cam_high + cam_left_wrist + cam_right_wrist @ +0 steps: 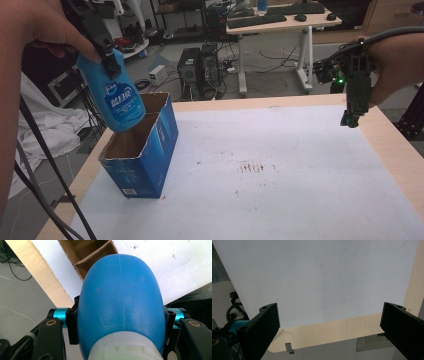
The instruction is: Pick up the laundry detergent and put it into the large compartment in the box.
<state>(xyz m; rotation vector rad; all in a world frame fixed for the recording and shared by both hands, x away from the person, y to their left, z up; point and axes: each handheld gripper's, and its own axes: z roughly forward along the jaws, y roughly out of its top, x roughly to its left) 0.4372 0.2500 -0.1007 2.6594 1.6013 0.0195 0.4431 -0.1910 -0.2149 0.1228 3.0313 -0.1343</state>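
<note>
1. The left tongs [107, 55] had a firm grip on the blue plastic bottle with a white cap [116, 95], its base hanging over the box's mouth.
2. Right under it, the open blue cardboard box [145, 160] sat on the white-covered worktop [280, 170], near its left edge.
3. Way across, the right tongs [351, 117] hovered wide apart, holding nothing.

The blue bottle [116, 97] hides its base behind the box [142, 160] rim (label print too small to read).
</note>
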